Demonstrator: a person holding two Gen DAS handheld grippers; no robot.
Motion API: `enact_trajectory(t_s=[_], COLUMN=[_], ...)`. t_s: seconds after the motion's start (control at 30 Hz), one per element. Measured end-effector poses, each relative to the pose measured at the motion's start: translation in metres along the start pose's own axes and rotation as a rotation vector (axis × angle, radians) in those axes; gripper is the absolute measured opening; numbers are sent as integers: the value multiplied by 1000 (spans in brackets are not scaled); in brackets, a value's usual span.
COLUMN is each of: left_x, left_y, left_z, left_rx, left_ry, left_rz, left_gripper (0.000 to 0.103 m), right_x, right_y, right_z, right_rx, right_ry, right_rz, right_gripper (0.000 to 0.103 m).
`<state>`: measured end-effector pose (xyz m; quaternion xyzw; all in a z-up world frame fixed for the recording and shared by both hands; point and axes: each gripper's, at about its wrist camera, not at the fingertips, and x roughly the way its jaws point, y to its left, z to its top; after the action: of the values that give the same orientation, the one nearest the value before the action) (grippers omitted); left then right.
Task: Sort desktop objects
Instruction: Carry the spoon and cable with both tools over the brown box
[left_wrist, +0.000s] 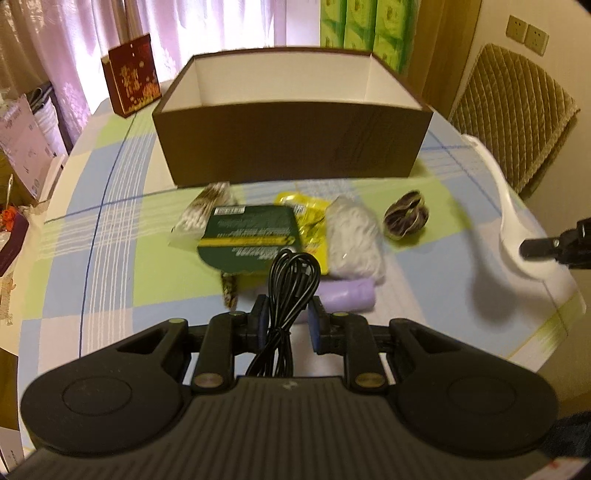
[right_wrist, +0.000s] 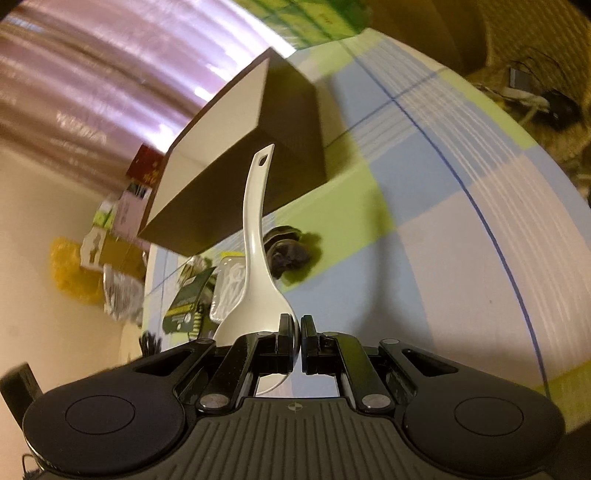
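Note:
My left gripper (left_wrist: 287, 320) is shut on a bundled black cable (left_wrist: 293, 280), which loops up between its fingers above the table. My right gripper (right_wrist: 298, 334) is shut on the bowl end of a white plastic rice spoon (right_wrist: 255, 236); its handle points away toward the box. In the left wrist view the same spoon (left_wrist: 506, 206) and a right fingertip (left_wrist: 539, 246) show at the right edge. A brown open box (left_wrist: 295, 144) with a white inside stands on the far side of the table. In front of it lie a green packet (left_wrist: 247, 232), a yellow packet (left_wrist: 314, 218), a white bundle (left_wrist: 354, 236), a purple roll (left_wrist: 351, 293), a cotton-swab bag (left_wrist: 203, 218) and a dark dried fruit (left_wrist: 406, 218).
The round table (left_wrist: 118, 229) carries a blue, green and white checked cloth. A dark red gift box (left_wrist: 131, 79) stands at its far left edge. A padded chair (left_wrist: 513, 118) is at the right, green packs (left_wrist: 362, 29) behind the box, clutter off the left edge.

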<state>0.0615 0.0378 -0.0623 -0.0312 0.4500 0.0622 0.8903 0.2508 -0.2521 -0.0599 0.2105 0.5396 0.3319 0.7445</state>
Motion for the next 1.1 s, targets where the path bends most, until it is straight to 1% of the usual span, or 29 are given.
enact_trajectory(t_s=[0.17, 0.33, 0.43, 0.57, 0.8, 1.0, 1.1], left_x=[-9, -16, -19, -19, -15, -4, 5], left_y=[-17, -31, -32, -31, -18, 2, 11], left_z=[3, 3, 7, 19, 55, 99, 126], left_rx=[-29, -51, -72, -76, -59, -51, -42], left_ry=[-36, -51, -58, -76, -123, -169, -183], left_rz=[23, 25, 23, 19, -9, -42, -56], left_gripper=[18, 18, 18, 18, 18, 18, 18], right_x=[-4, -6, -4, -1, 11, 28, 41], right_y=[1, 3, 6, 17, 47, 74, 89], right_z=[8, 14, 16, 20, 36, 63, 81], right_rx=[-52, -90, -98, -112, -139, -139, -143], right_ry=[18, 29, 35, 34, 3, -46, -78], right_rz=[29, 24, 34, 63, 90, 107, 92], right_gripper=[0, 0, 0, 0, 0, 0, 0])
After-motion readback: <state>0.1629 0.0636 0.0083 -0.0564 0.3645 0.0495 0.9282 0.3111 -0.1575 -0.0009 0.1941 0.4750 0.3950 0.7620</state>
